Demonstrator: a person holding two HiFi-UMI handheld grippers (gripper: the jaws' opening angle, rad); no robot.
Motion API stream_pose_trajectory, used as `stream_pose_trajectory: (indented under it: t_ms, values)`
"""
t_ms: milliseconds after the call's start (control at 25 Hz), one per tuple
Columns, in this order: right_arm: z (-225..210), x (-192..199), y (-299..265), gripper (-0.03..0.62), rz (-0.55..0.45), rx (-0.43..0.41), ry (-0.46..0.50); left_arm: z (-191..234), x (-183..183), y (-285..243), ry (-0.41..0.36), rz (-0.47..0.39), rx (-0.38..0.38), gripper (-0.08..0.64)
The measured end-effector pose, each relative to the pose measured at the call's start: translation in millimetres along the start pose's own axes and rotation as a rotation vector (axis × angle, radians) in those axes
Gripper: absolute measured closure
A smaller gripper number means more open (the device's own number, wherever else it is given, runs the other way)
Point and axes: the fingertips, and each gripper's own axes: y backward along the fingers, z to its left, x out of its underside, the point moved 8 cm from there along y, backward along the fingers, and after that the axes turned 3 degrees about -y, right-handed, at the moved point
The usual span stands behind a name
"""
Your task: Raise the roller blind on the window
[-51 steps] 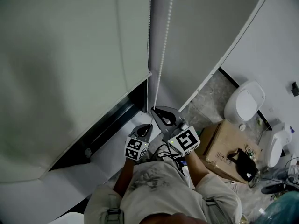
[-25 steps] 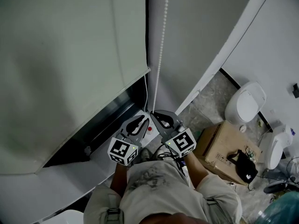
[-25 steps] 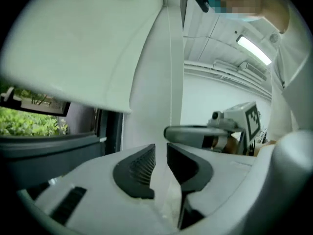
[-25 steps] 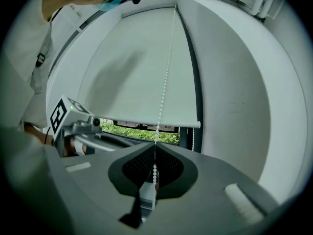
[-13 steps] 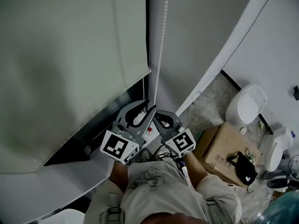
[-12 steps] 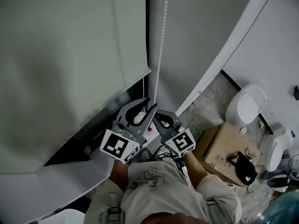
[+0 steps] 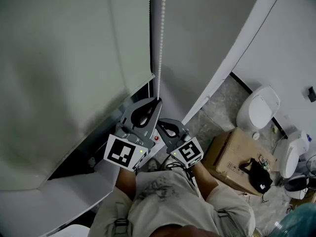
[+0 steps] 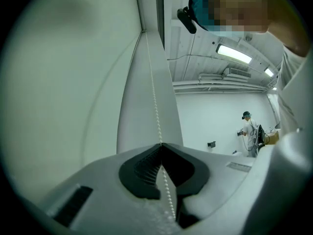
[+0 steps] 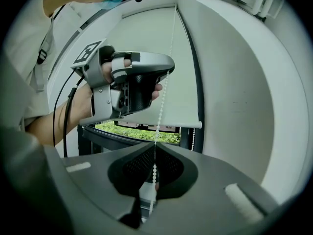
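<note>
- Pinching the bead chain [image 9: 160, 109] at its lowest held point, the right gripper [image 9: 154, 144] has its jaws pressed together on the beads, which pass between the dark pads and trail out below
- Just above it on the same strand, the left gripper [image 8: 161, 144] is likewise clamped on the chain, its tips meeting with the beads caught between them
- From the two grips the chain runs straight up, close beside the right edge of the roller blind [image 7: 74, 58]
- It looks light and limp, stiff only while pulled taut; the beads should give the pads something to catch, so a grip square across the strand ought not to slip, whereas a slack or slanted one might let beads skip through
- A steady pull along the line of the chain seems safer than a jerk, since so thin a cord could snap or jump its wheel
- The blind is pale, soft fabric hanging flat over most of the window, with its bottom bar [image 9: 146, 123] low and only a strip of greenery [image 9: 142, 132] showing beneath, so most of the raising looks to be ahead
- Farther off, a cardboard box [image 7: 237, 157] sits on the floor to the right, well apart from the work
</note>
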Motion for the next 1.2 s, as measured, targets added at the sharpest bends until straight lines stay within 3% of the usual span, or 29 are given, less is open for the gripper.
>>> stream_pose_trajectory:
  t_ms: [360,840,1200]
  values:
    - [-3,12,-3,0.581,0.001,-0.007,-0.02,2,12,2,0.01,0.028,-0.004,0.549]
    - [0,72,-5,0.581,0.101,-0.013,-0.127,1,74,6,0.059,0.142,-0.005,0.549]
    - [3,98,-1,0.581,0.121,-0.011,-0.168,-2,98,10,0.09,0.189,0.013,0.549]
